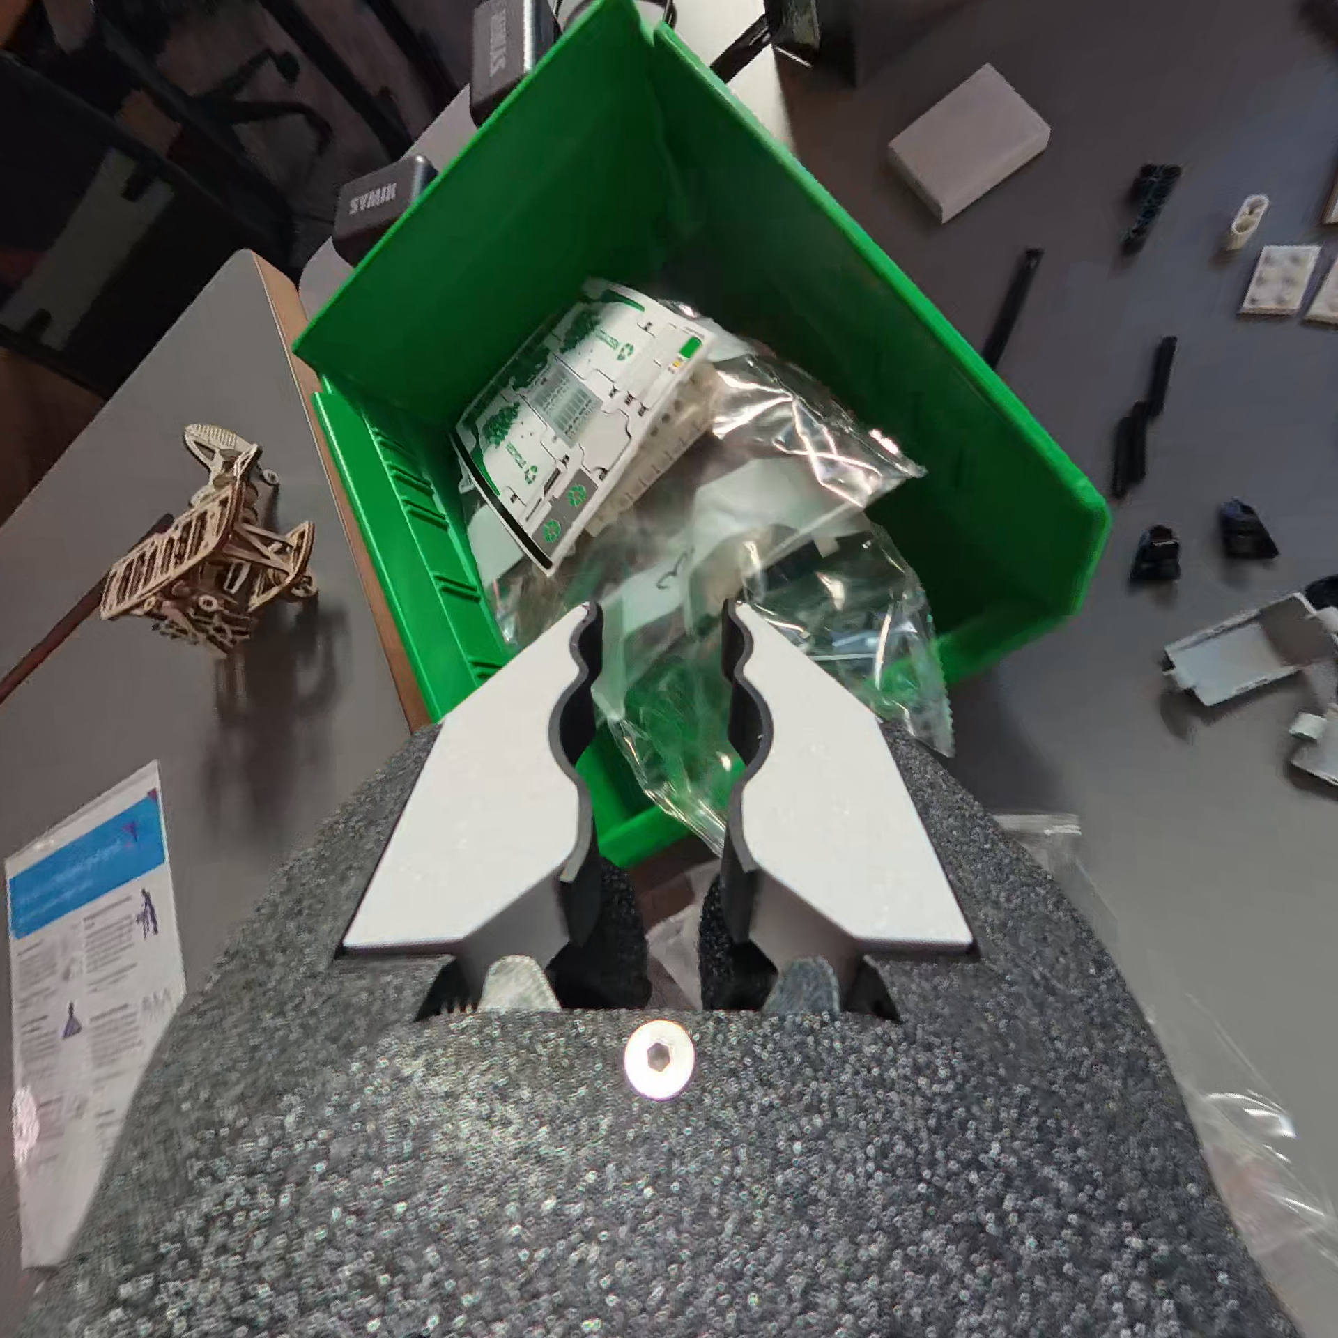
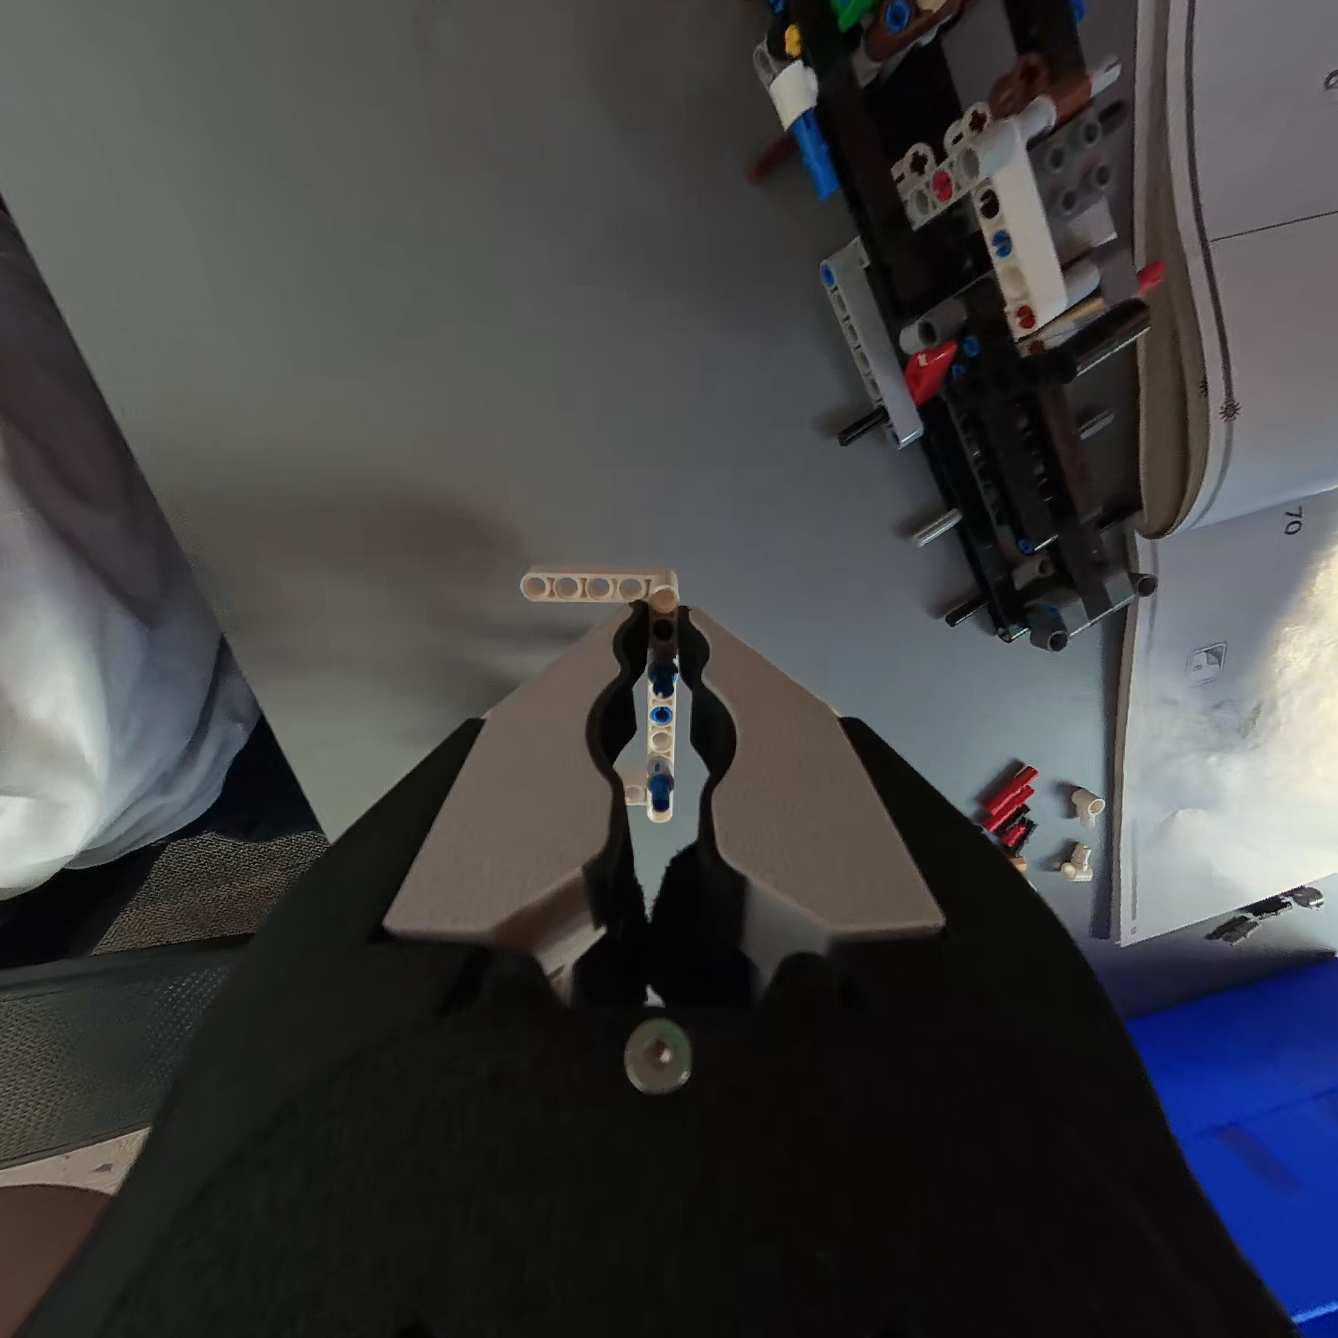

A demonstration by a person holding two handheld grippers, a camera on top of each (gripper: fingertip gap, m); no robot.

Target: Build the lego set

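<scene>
My right gripper (image 2: 662,612) is shut on a white beam assembly (image 2: 660,717) with blue pins, held above the grey table; its short arm (image 2: 595,586) sticks out left past the fingertips. The half-built black, grey and white lego model (image 2: 1006,340) lies at the upper right beside the open instruction booklet (image 2: 1245,651). My left gripper (image 1: 662,615) is open and empty, hovering over the near corner of a green bin (image 1: 579,217) that holds clear plastic bags of parts (image 1: 767,579) and a sticker sheet (image 1: 579,420).
Red and black pins (image 2: 1010,804) and small white connectors (image 2: 1082,832) lie near the booklet. A blue box (image 2: 1245,1129) is at lower right. Black parts (image 1: 1144,434), grey panels (image 1: 1245,651), a grey block (image 1: 966,141), a wooden model (image 1: 210,557) and a leaflet (image 1: 90,992) surround the bin. The tips of one gripper are about 55 centimetres away from the tips of the other. The left tips stand about 25 centimetres off the wooden model (image 1: 210,557).
</scene>
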